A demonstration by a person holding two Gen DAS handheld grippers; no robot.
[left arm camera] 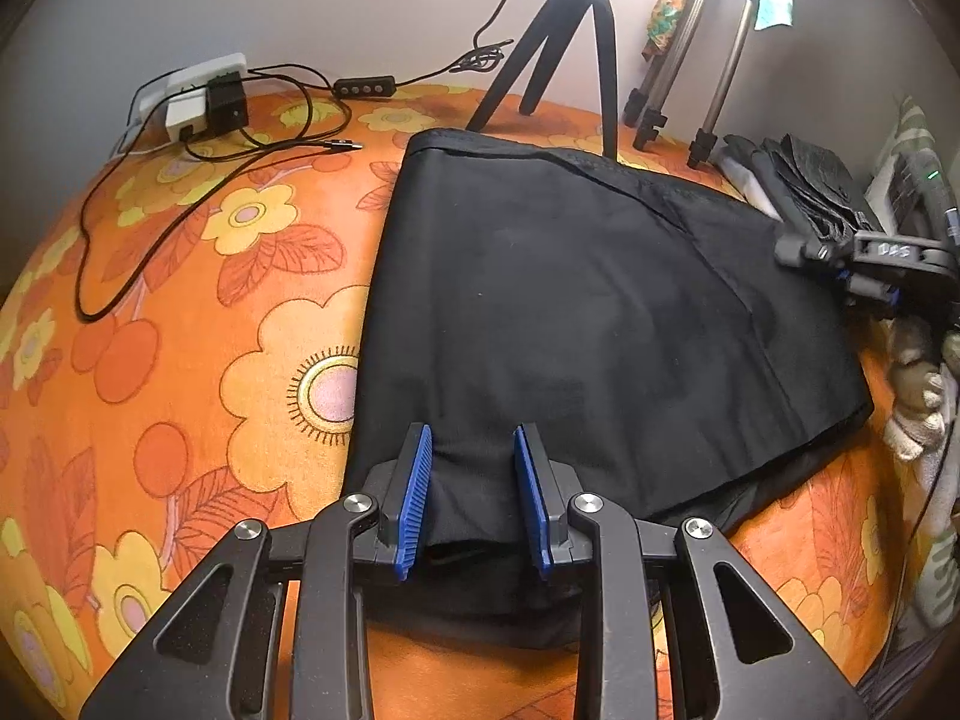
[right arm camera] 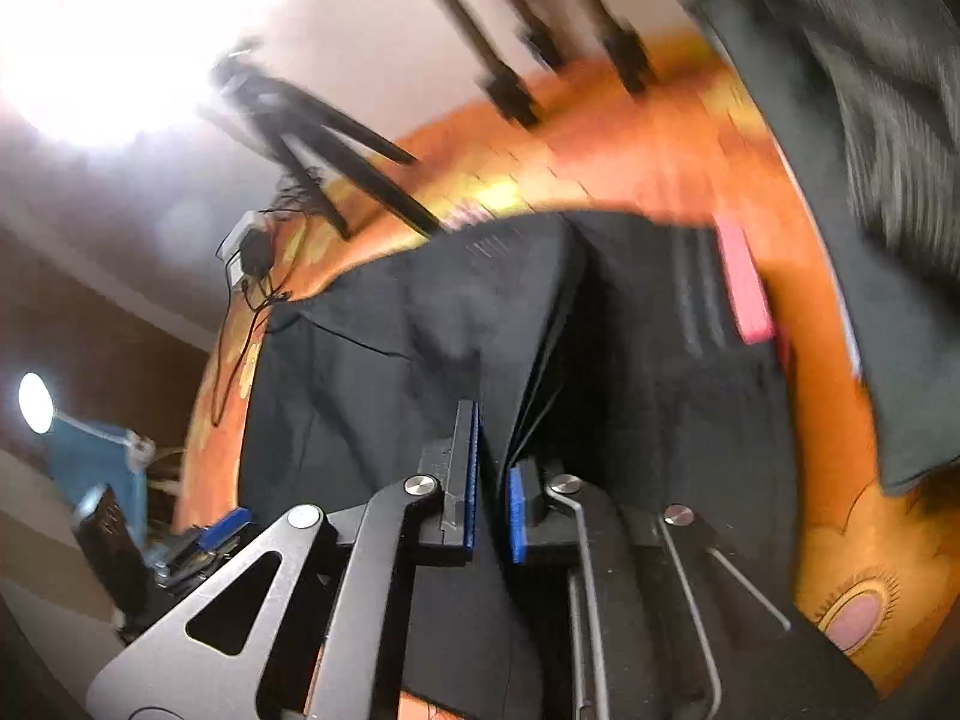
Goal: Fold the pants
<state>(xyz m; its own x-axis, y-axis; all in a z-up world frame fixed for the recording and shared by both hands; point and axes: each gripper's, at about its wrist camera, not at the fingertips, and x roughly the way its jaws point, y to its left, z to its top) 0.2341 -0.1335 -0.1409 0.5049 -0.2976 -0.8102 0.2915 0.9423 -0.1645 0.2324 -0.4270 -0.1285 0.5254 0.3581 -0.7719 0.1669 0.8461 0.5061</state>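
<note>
We see the black pants [left arm camera: 576, 324] folded on the orange floral cover [left arm camera: 180, 360], long axis running away from us toward the tripod [left arm camera: 558, 42]. Both grippers, left [left arm camera: 474, 480] and right [right arm camera: 492, 480] (view blurred), pinch the cloth's near edge.

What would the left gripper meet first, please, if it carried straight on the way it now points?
Probably only more of the black pants, whose near edge the left gripper already holds. Beyond them stands a black tripod, though depth is unclear.
</note>
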